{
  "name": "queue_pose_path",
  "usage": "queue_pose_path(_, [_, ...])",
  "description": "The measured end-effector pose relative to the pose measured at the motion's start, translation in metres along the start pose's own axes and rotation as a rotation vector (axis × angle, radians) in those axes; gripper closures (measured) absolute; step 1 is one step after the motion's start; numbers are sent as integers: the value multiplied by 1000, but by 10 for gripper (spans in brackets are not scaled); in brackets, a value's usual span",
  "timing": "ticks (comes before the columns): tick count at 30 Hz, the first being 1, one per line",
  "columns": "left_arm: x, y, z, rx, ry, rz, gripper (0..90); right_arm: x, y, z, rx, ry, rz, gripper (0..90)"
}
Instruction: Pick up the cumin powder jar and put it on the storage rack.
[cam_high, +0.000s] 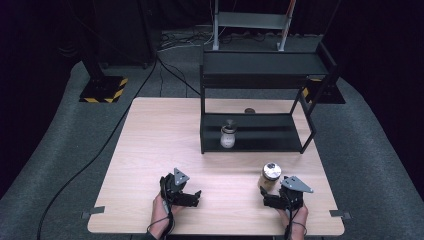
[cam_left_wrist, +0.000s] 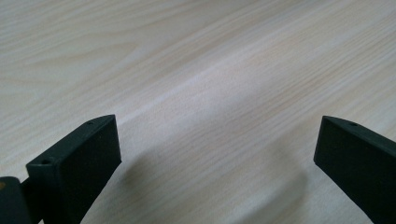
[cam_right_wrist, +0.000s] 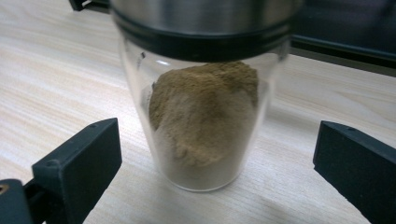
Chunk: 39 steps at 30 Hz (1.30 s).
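High view, right tool (cam_high: 268, 192) wide open, spice jar (cam_high: 270, 176) between jaws, left tool (cam_high: 194, 196) open, empty.

Both forearms enter from six o'clock. The left tool (cam_high: 192, 196), at seven o'clock, points toward three o'clock with jaws spread wide. The right tool (cam_high: 268, 194), at five o'clock, points toward eleven o'clock, jaws likewise wide apart.

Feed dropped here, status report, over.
Both grippers open: left gripper over bare table, right gripper straddling spice jar, not touching. Jar upright. Nothing in the way.
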<state>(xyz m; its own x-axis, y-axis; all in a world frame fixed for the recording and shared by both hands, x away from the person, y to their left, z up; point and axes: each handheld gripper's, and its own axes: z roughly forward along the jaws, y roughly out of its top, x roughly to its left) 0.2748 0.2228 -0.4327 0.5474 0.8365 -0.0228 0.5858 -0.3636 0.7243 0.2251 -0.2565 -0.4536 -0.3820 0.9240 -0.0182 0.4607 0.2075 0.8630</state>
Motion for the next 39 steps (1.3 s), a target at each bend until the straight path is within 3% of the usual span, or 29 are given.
queue_pose_path(7, [-3,-5,0,9,8,15,0,-1,5,3,-2,10,-19,0])
queue_pose_path(14, [-4,-6,0,7,8,15,0,4,20,7,-15,-4,-73,0])
queue_pose_path(19, [-3,-5,0,7,6,17,0,5,28,10,-11,0,-97,57])
queue_pose_path(25, [-3,-6,0,5,6,19,0,0,30,10,29,22,-88,151])
queue_pose_path(27, [-4,-6,0,5,6,19,1,-1,30,10,44,30,-82,278])
queue_pose_path(32, [-4,-6,0,5,6,19,1,-7,25,9,31,54,-38,301])
queue_pose_path(39, [-4,-6,0,4,7,19,2,-4,25,5,17,43,-43,303])
